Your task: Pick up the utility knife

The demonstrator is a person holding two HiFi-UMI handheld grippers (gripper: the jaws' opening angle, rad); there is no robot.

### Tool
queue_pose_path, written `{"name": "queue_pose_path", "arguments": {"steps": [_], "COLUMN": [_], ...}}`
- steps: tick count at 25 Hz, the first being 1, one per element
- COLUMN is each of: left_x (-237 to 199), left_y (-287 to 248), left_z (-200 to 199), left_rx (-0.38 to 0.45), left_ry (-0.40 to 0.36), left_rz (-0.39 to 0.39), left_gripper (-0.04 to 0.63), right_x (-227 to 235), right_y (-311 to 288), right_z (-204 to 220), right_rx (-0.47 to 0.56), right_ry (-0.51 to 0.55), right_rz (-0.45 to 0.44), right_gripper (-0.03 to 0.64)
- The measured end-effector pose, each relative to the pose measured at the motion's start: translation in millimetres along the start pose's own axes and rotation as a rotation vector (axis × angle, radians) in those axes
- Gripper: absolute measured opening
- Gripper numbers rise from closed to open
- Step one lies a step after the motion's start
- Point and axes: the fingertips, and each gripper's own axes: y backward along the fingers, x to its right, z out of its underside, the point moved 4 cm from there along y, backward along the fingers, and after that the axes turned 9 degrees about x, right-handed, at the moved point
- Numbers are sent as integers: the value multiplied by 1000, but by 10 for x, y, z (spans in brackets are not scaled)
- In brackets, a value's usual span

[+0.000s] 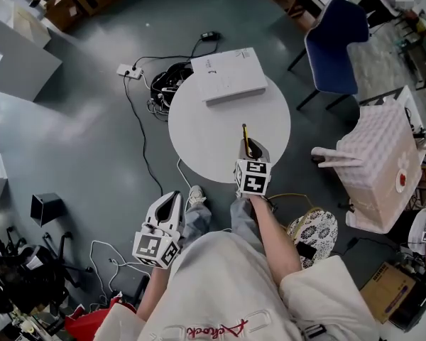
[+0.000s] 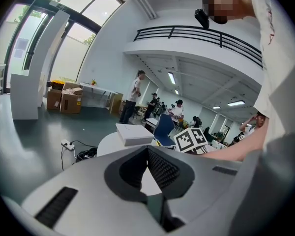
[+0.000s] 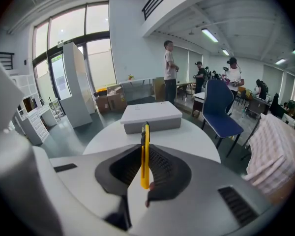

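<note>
A yellow utility knife (image 1: 245, 135) stands edge-on between the jaws of my right gripper (image 1: 250, 149), which is shut on it. The knife is lifted off the round white table (image 1: 206, 130), over its near edge. In the right gripper view the knife (image 3: 145, 132) runs straight up from the dark pads of that gripper (image 3: 146, 154), its tip pointing toward a flat white box (image 3: 151, 117). My left gripper (image 1: 175, 199) hangs lower and to the left, off the table, over the floor. Its jaws (image 2: 147, 151) meet at the tips with nothing between them.
The white box (image 1: 229, 74) lies on the table's far side. A blue chair (image 1: 335, 45) stands at the back right, a pink chequered cover (image 1: 380, 165) at the right. A power strip with tangled cables (image 1: 131, 70) lies on the grey floor left of the table. Several people stand far off.
</note>
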Motion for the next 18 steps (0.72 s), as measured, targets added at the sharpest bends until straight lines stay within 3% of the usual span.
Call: {"name": "queue_pose_path", "arguments": {"steps": [11,18], "left_x": [380,560], "left_y": [-378,-620], "left_z": [-731,-1152], "left_rx": [142,239], "left_ry": [-87,-151], "left_rz": [122,193], "left_gripper": [12,12], "right_x": [-78,-141], "right_y": [929,1474], "right_z": [-1185,-1600], "right_rx": [338,499], "right_ry": [86,106], "right_rz": [-52,-71], "right_gripper": [55,55]}}
